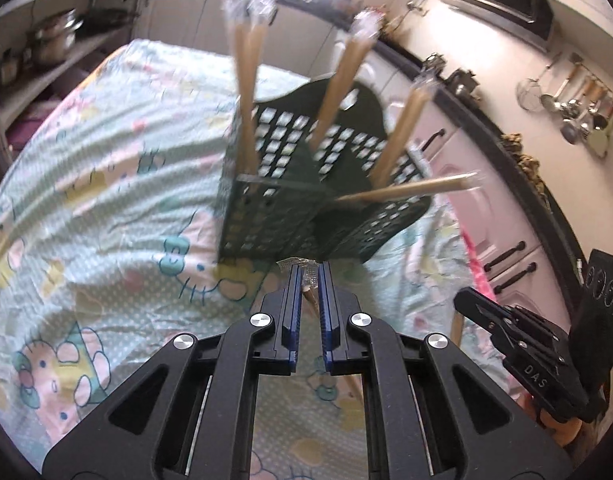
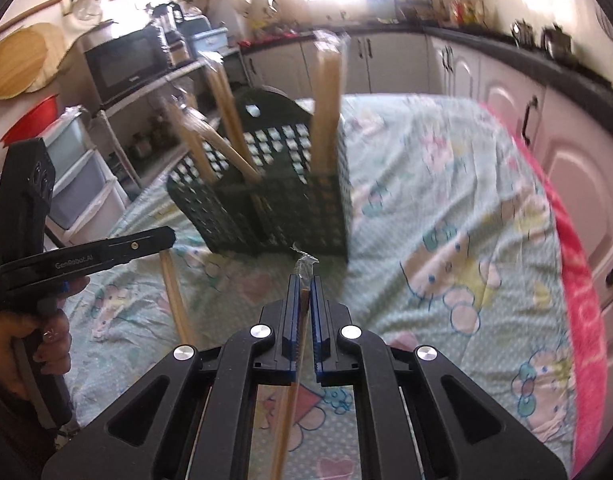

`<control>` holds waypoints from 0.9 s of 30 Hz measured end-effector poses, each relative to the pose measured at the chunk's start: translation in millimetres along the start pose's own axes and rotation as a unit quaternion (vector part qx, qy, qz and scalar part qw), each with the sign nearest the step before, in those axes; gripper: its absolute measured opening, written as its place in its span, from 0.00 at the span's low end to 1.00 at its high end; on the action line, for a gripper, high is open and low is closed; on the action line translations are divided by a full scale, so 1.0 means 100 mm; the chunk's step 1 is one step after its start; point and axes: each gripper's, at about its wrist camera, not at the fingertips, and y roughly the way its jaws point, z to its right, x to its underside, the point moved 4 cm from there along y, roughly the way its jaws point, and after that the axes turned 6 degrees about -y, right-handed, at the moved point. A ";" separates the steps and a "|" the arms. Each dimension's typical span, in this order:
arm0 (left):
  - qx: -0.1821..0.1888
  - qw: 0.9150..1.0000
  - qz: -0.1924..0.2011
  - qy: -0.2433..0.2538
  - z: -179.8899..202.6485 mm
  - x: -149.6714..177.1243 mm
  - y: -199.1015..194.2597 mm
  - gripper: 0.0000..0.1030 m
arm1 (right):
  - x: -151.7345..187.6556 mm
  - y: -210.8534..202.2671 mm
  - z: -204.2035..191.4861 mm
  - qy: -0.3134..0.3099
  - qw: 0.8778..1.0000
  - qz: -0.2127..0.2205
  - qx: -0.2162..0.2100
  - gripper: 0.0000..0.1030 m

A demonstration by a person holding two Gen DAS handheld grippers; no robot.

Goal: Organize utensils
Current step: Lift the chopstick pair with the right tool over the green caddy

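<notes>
A dark green perforated utensil caddy [image 1: 302, 200] stands on the cloth-covered table, also in the right wrist view [image 2: 274, 204]. Several plastic-wrapped wooden chopstick pairs [image 1: 338, 80] stand tilted in its compartments [image 2: 326, 108]. My left gripper [image 1: 307, 276] is shut on a wrapped chopstick pair [image 1: 309, 298], just in front of the caddy. My right gripper [image 2: 303, 282] is shut on another wrapped chopstick pair [image 2: 294, 360], whose wrapper tip sticks out past the fingers. The left gripper also shows in the right wrist view [image 2: 162, 236], with its chopsticks hanging below [image 2: 176, 300].
The table wears a pale green cartoon-print cloth [image 1: 106, 184] with a pink edge [image 2: 578, 280]. White kitchen cabinets [image 2: 506, 100] run along the right. Shelves with a microwave [image 2: 122, 60] and plastic drawers [image 2: 82, 176] stand on the left. The right gripper shows in the left wrist view [image 1: 518, 344].
</notes>
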 end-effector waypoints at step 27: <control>0.065 0.988 0.128 0.060 0.76 -0.64 -1.18 0.03 | -1.10 -1.04 -0.25 -0.060 0.982 0.179 0.013 0.05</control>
